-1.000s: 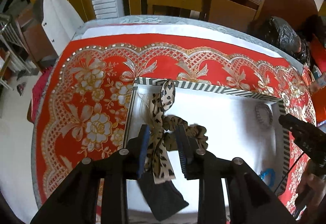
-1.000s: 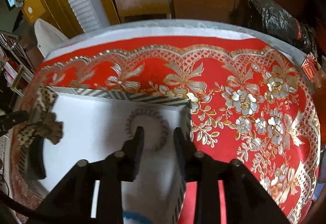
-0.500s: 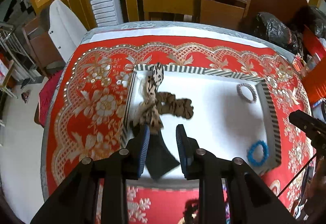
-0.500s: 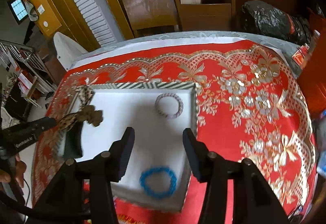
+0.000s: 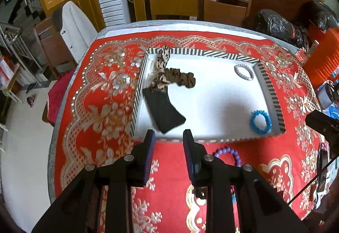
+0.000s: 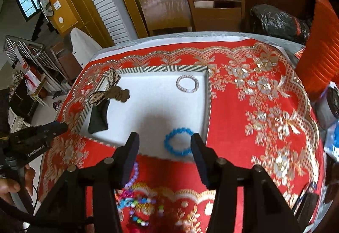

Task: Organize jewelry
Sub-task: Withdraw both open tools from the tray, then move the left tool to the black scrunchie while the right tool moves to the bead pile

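The left gripper (image 5: 169, 137) is positioned above the near edge of the tray (image 5: 261, 75), with its blue-padded fingers (image 5: 149, 148) parted by a moderate gap and nothing between them. The right gripper (image 6: 164, 148) is positioned over the near right corner of the same tray (image 6: 208, 93), with its fingers (image 6: 198, 150) spread wide and holding nothing. The tray is a shallow rectangular container with a black-and-white striped rim and a white floor, resting on a red tablecloth (image 5: 101, 118) with gold and silver floral print. Tray contents: a leopard-print scrunchie (image 5: 162, 70) lies in the far left corner, one tail draped over the rim; a brown ruffled scrunchie (image 5: 182, 79) lies just beside it, touching; a black cloth pouch (image 5: 164, 109) lies along the left wall, near the front. A silver beaded bracelet (image 5: 243, 72) sits in the far right corner. A blue beaded bracelet (image 5: 260, 121) sits in the near right corner, close to the right wall; in the right wrist view this blue beaded bracelet (image 6: 179, 142) appears between the two spread fingers. Outside the tray, on the tablecloth just in front of its near rim, lies a purple beaded bracelet (image 5: 229, 153), partly hidden behind the left gripper. In the right wrist view, a cluster of multicoloured beaded items (image 6: 137, 207) lies on the cloth nearer the operator; individual pieces cannot be told apart
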Motion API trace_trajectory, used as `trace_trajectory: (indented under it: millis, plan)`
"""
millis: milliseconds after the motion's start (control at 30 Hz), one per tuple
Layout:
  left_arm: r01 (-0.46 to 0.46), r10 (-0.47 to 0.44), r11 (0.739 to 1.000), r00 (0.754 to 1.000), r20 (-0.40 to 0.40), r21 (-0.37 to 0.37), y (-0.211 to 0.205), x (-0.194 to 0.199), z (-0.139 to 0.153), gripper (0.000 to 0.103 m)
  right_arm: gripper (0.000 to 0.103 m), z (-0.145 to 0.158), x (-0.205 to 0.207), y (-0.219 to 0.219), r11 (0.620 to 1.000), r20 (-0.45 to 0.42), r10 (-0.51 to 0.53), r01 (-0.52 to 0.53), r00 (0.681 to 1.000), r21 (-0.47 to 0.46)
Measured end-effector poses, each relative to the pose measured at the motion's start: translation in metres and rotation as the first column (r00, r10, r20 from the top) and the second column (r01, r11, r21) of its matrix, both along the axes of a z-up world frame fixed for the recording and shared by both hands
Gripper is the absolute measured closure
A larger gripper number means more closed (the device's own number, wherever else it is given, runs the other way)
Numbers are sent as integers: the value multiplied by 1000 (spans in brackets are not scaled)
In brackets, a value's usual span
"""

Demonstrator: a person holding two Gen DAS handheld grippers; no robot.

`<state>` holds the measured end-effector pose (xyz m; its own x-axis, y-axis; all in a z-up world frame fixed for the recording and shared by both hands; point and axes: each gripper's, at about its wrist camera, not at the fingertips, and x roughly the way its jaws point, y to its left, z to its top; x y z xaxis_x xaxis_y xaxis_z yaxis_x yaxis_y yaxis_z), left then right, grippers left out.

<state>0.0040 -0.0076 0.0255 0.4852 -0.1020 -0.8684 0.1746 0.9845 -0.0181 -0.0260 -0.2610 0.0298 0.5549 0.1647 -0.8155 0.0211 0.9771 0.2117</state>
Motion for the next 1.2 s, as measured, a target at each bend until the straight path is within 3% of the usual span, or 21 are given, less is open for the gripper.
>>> trace_trajectory:
  millis: [600,1200]
  plan:
    - [23,-23,1000,1000,12,-6,8,-57,6,89,48,-4,-74,16,999,-11,-37,37,999,-2]
    - [54,-54,998,998,27,-11,4,-84,12,89,46,3,-99,29,999,5,-38,38,999,-20]
